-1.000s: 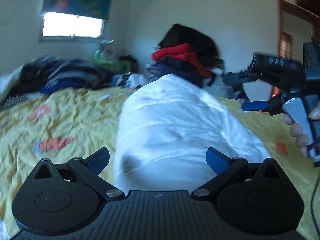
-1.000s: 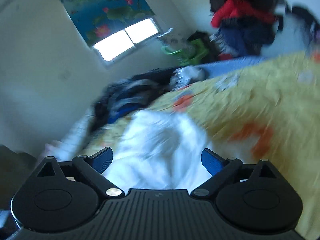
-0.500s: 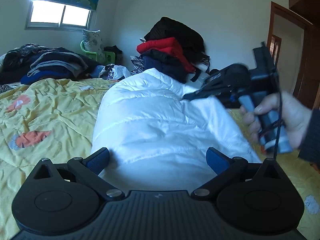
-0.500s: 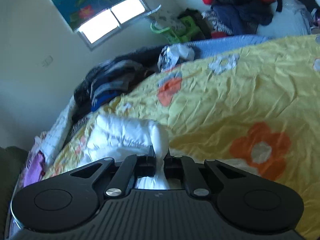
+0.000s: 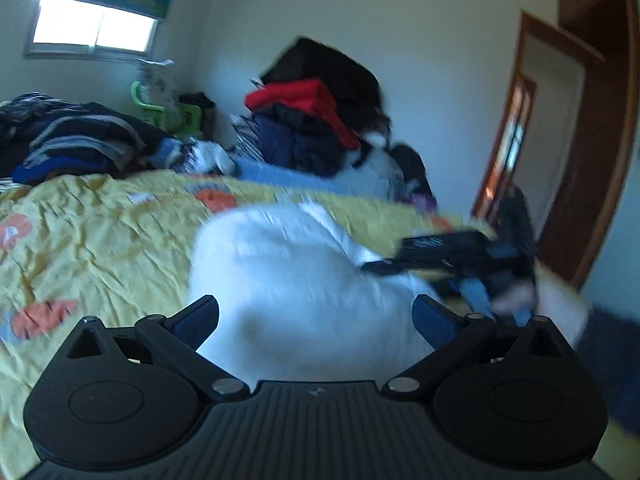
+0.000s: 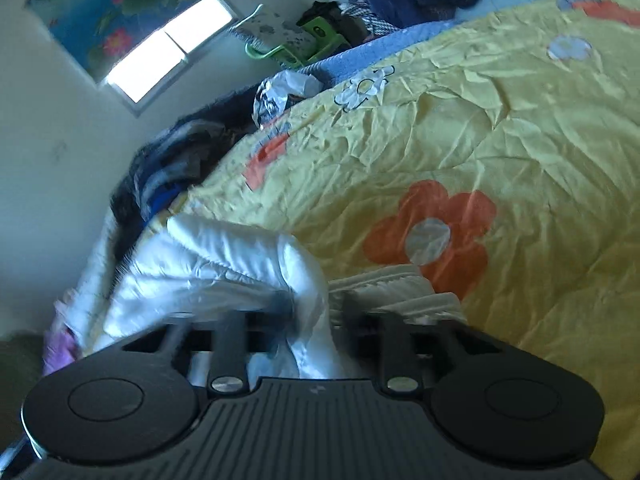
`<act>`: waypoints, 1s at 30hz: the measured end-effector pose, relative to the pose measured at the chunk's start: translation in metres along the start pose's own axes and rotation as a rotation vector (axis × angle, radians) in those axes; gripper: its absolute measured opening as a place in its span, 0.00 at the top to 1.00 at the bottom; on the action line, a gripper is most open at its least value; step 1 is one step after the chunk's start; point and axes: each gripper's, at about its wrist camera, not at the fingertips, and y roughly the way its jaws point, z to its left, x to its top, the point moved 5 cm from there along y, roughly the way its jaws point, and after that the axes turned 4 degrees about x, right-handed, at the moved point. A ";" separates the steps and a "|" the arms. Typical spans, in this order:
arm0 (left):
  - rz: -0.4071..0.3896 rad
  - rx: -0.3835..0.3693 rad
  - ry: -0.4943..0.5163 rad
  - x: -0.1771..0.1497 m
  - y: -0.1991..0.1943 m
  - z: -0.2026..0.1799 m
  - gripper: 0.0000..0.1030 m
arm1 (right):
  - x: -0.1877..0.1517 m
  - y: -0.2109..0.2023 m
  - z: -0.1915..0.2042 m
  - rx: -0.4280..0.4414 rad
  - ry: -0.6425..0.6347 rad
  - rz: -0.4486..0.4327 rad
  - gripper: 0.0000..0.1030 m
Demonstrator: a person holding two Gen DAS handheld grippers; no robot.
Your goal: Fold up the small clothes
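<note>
**Mia:** Since a moment ago the right gripper has gone lower, and the white puffy jacket has sunk down with it. It was a tall hump. Now it looks flatter on the yellow flower bedspread.

**Ben:** Where is the jacket now?

**Mia:** It lies on the bed, right in front of both claws. A pile of dark clothes sits far back by the window.

**Ben:** Is the right claw holding it?

**Mia:** It was pinched tight on a fold of white cloth. Its jaws have just been opening. They are partly apart now, and the fold stands between them. The picture is blurry there, but I think the pads have let go.

**Ben:** And the left gripper?

**Mia:** Wide open. Nothing is in it. The jacket is just past its blue pads.

**Ben:** So which step is this?

**Mia:** I think one side was just folded over and dropped. Next, a claw should grab another edge and fold again. Puffy cloth may spring back.
</note>
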 end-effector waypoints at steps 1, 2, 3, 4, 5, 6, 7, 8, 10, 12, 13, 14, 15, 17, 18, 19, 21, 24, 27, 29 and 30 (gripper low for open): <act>-0.014 0.013 0.001 0.005 0.000 0.003 0.00 | 0.006 -0.009 0.008 0.006 -0.005 -0.045 0.28; -0.023 0.034 0.011 0.008 0.002 0.005 0.00 | 0.013 -0.021 0.019 0.016 -0.032 -0.113 0.28; -0.023 0.056 0.027 0.009 0.005 0.005 0.00 | 0.018 -0.030 0.031 0.043 -0.063 -0.167 0.28; -0.017 0.071 0.041 0.008 0.009 0.005 0.00 | 0.023 -0.037 0.047 0.095 -0.094 -0.214 0.28; -0.011 0.079 0.052 0.006 0.013 0.004 0.00 | 0.026 -0.039 0.061 0.150 -0.110 -0.228 0.28; -0.001 0.083 0.060 0.002 0.017 0.002 0.00 | 0.028 -0.035 0.078 0.221 -0.118 -0.201 0.28; 0.018 0.084 0.069 -0.002 0.023 -0.002 0.00 | 0.027 -0.024 0.093 0.291 -0.125 -0.133 0.24; 0.037 0.084 0.086 -0.006 0.028 -0.007 0.00 | 0.024 -0.009 0.107 0.335 -0.138 -0.056 0.16; 0.050 0.104 0.141 -0.014 0.035 -0.019 0.00 | 0.015 0.027 0.127 0.320 -0.208 0.073 0.12; 0.058 0.116 0.233 -0.025 0.043 -0.033 0.00 | 0.010 0.061 0.134 0.192 -0.332 0.128 0.15; 0.059 0.140 0.282 -0.032 0.047 -0.039 0.00 | 0.008 0.074 0.133 0.136 -0.383 0.137 0.16; 0.053 0.157 0.316 -0.037 0.049 -0.042 0.00 | 0.005 0.085 0.131 0.104 -0.416 0.156 0.16; 0.053 0.159 0.328 -0.041 0.052 -0.043 0.00 | 0.002 0.096 0.126 0.090 -0.424 0.185 0.17; 0.068 0.147 0.324 -0.043 0.055 -0.042 0.00 | -0.005 0.115 0.111 0.055 -0.413 0.239 0.19; 0.078 0.136 0.314 -0.043 0.057 -0.040 0.00 | -0.005 0.124 0.101 0.043 -0.399 0.256 0.19; 0.093 0.125 0.295 -0.042 0.060 -0.038 0.00 | -0.009 0.126 0.096 0.043 -0.377 0.258 0.18; 0.107 0.108 0.272 -0.040 0.066 -0.036 0.00 | -0.010 0.134 0.082 0.043 -0.328 0.256 0.16; 0.105 0.105 0.277 -0.044 0.072 -0.035 0.00 | -0.021 0.143 0.073 0.047 -0.334 0.238 0.12; 0.093 0.104 0.295 -0.051 0.074 -0.036 0.00 | -0.026 0.144 0.069 0.070 -0.332 0.203 0.11; 0.091 0.100 0.310 -0.054 0.074 -0.037 0.00 | -0.026 0.140 0.067 0.085 -0.328 0.180 0.11; 0.092 0.096 0.316 -0.055 0.075 -0.037 0.00 | -0.028 0.138 0.065 0.092 -0.327 0.164 0.11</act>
